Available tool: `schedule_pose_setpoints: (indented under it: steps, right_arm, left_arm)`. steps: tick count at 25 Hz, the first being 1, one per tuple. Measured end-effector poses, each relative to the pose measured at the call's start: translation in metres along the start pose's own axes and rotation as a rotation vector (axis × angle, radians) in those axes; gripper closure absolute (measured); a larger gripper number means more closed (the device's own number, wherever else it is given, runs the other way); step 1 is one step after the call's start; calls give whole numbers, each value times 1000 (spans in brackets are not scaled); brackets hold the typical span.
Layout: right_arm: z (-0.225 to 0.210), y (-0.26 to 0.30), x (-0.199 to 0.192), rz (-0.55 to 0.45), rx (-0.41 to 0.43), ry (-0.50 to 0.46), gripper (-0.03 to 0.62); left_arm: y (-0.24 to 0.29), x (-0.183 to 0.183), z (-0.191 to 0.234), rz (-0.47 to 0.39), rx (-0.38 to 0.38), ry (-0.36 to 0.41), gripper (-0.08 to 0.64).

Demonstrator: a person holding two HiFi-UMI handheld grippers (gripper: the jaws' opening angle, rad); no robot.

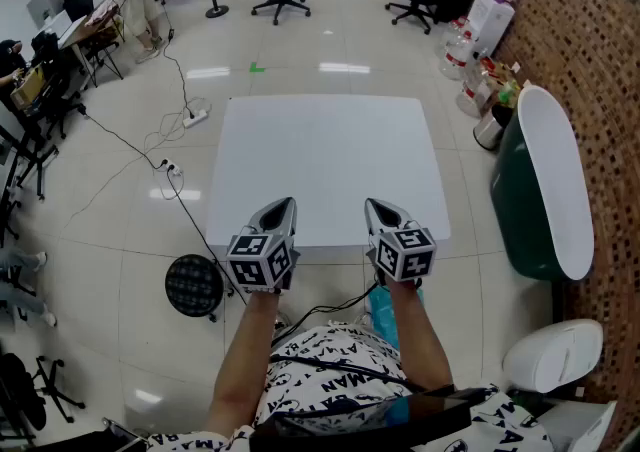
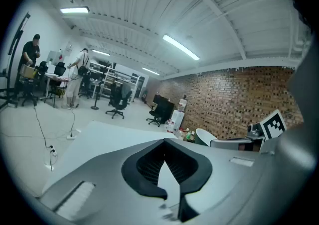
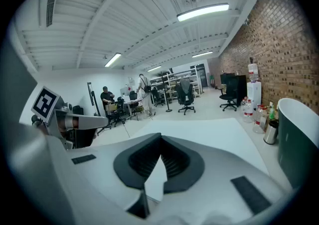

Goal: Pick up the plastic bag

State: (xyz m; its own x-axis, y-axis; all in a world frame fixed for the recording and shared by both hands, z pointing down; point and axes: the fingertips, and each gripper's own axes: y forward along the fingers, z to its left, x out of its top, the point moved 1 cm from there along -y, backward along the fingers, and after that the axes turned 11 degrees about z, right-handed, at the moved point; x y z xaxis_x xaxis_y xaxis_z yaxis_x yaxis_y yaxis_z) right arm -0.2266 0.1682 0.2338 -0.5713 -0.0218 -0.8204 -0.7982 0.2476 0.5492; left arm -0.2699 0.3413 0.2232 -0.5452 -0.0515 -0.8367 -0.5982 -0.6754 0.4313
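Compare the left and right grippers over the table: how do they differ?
The left gripper angles toward the right, the right gripper toward the left. The left marker cube and right marker cube show different patterns. Both hover at the white table, near its front edge, jaws shut and empty.

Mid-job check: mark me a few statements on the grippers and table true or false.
The left gripper and the right gripper hover at the white table's near edge. True.
The right gripper's jaws stand wide apart. False: they are together, with nothing between them.
A plastic bag lies on the table. False: none shows on it.
A brick wall runs along the person's right. True.
The left gripper holds a cup. False: its jaws are together and empty.
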Motion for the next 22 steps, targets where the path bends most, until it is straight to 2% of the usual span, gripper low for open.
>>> schedule_pose_setpoints:
  steps: [8, 13, 15, 16, 22]
  right_arm:
    - [2, 2, 3, 2, -1, -4, 583]
    - [1, 1, 0, -23, 7, 29, 574]
    - [-4, 0, -3, -25, -23, 44, 546]
    - [-6, -1, -5, -24, -40, 52, 505]
    - [-13, -9, -27, -15, -98, 120, 499]
  left_arm:
    - [1, 2, 1, 7, -5, 2, 560]
    - [3, 0, -3, 21, -15, 12, 560]
    - [5, -2, -6, 35, -25, 18, 560]
    - [6, -3, -8, 44, -34, 23, 560]
    - [14, -15, -28, 107, -106, 62, 560]
